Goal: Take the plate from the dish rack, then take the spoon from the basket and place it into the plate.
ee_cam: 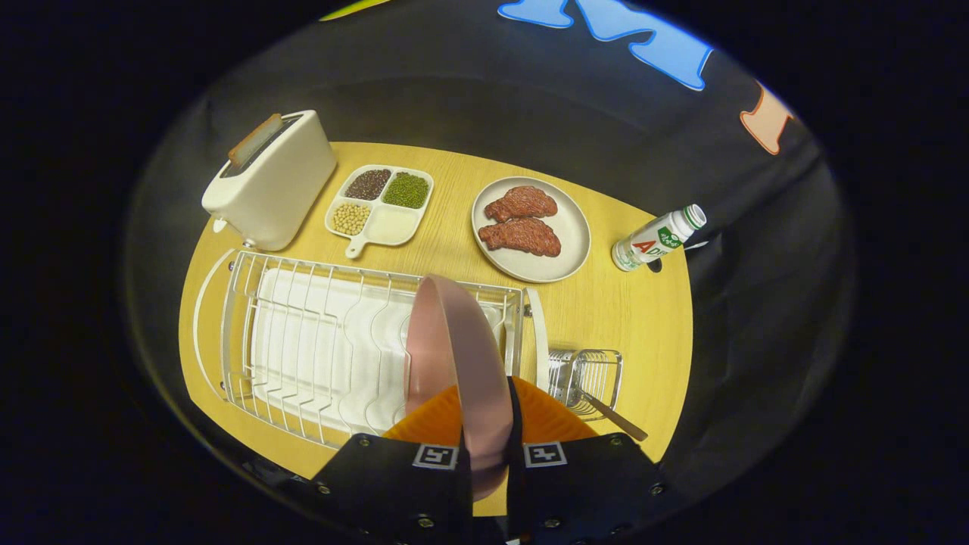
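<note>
A pink plate (462, 356) stands on edge between the two fingers of the gripper (488, 454), which are closed onto its rim from either side, above the white wire dish rack (303, 348) on a round wooden table (643, 318). Whether the plate's lower edge rests in the rack's slots or hangs just clear of them is hard to judge from this angle.

The plate looks rigid, smooth-glazed and breakable; held by a narrow stretch of rim, it is likely to swing or slip if tilted quickly, so a deep, firm bite on the rim and a slow lift seem wise.

Just beside the rack's end sits a small wire basket (587, 378), with the handle of the spoon (617, 420) leaning out of it. The handle appears thin and light, the natural place to pinch it.

Beyond the rack stand a white toaster (272, 182), a divided dish of beans and grains (382, 204), a plate of meat slices (530, 227) and a small bottle (658, 238) lying tilted near the table's edge. The rack's upright wires and end frame look like the closest obstacles to the plate; open tabletop lies between the basket and the meat plate.
</note>
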`<state>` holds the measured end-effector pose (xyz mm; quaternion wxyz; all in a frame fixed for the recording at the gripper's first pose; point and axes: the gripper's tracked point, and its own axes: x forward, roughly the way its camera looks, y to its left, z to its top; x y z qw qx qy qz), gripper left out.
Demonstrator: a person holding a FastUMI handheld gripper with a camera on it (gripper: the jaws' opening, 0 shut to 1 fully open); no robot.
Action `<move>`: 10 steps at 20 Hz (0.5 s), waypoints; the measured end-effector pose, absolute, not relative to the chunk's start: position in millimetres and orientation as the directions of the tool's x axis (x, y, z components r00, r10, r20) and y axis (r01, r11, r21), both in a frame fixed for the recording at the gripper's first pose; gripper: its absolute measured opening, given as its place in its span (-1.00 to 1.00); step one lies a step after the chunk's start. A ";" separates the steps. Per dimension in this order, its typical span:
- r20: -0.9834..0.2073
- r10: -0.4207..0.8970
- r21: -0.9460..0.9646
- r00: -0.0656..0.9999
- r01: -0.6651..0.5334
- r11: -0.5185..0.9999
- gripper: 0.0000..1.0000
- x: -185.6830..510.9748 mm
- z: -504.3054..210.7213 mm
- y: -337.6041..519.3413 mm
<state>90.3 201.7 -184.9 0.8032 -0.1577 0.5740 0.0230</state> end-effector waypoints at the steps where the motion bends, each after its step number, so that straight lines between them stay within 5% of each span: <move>1: -0.912 -0.155 -0.250 0.379 -0.216 0.944 -0.65 99.3 -175.8 197.9; 10: -0.898 0.066 -0.037 0.436 -0.223 0.974 -0.65 71.6 -109.6 195.1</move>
